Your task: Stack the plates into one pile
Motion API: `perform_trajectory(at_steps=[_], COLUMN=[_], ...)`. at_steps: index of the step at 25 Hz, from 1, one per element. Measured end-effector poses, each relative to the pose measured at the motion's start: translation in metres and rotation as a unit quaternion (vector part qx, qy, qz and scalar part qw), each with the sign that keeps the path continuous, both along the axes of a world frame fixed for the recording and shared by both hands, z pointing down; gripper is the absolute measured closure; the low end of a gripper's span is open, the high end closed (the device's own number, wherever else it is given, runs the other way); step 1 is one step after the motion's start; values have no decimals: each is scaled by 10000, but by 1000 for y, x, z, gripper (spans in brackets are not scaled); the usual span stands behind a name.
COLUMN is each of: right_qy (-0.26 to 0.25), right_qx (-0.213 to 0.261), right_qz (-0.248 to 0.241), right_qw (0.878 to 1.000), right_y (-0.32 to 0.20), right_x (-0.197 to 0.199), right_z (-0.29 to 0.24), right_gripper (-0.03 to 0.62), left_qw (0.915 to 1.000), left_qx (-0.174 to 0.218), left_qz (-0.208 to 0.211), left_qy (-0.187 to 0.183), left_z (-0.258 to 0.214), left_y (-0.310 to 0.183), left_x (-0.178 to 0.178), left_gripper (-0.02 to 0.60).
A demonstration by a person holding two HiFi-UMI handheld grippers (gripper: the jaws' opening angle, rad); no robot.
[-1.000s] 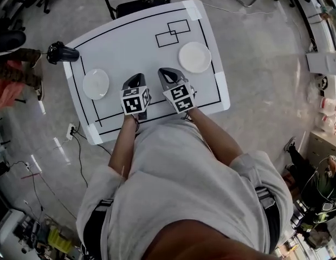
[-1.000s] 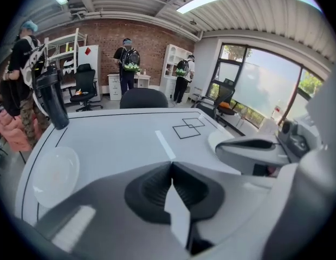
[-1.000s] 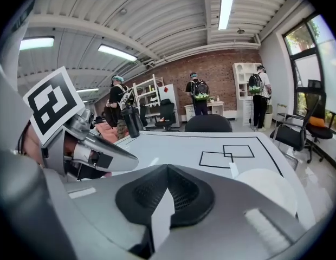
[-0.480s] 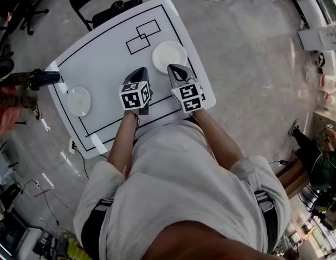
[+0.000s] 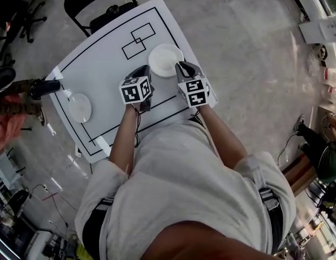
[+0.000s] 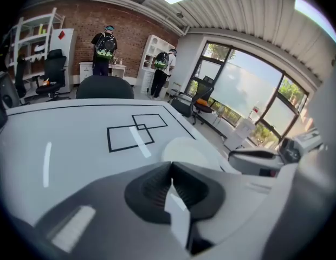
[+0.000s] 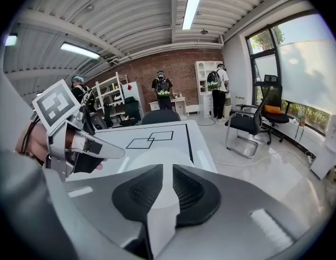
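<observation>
White laminate edged with black tape lines topped the table (image 5: pixel 103 64) in the head view. One white plate (image 5: pixel 166 60) lay near its right edge and a second plate (image 5: pixel 79 108) sat well apart, near the left edge. The left gripper (image 5: pixel 143 71) and the right gripper (image 5: pixel 184 65) pointed at the white plate from the person's side, one tip close to each side of its rim.

From the left gripper view, that tool's jaws were pressed together with nothing between them. The white plate (image 6: pixel 189 151) rested on the table just beyond the tips, to the right of two overlapping taped rectangles (image 6: pixel 135 131), and the right gripper (image 6: pixel 236 155) reached in alongside.

From the right gripper view, the jaws stood a sliver apart, having just been opening, and gripped nothing. The white plate (image 7: pixel 149 157) showed on the table past the narrow gap, with the left gripper (image 7: pixel 116 154) at the left.
</observation>
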State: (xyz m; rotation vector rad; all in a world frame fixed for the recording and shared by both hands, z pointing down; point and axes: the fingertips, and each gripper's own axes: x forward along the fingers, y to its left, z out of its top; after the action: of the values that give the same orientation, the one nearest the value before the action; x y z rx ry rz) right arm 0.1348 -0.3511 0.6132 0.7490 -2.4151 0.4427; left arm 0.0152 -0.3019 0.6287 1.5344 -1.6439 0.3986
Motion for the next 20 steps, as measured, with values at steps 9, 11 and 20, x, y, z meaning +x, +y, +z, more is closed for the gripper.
perform_trajectory(at_steps=[9, 11, 20], right_qy=[328, 405, 615], right_qx=[-324, -458, -868], right_qz=[141, 162, 125], right_qw=[9988, 9980, 9942], right_y=[-20, -22, -22], right_x=[3, 3, -1], right_z=[23, 30, 50], right_gripper=[414, 402, 382], left_qw=[9993, 9989, 9983], left_qx=[-247, -307, -501], left_qz=[283, 363, 298], left_qy=[-78, 26, -16], left_z=[15, 19, 35], left_y=[-18, -19, -24], left_x=[-4, 2, 4], left_gripper=[429, 413, 413])
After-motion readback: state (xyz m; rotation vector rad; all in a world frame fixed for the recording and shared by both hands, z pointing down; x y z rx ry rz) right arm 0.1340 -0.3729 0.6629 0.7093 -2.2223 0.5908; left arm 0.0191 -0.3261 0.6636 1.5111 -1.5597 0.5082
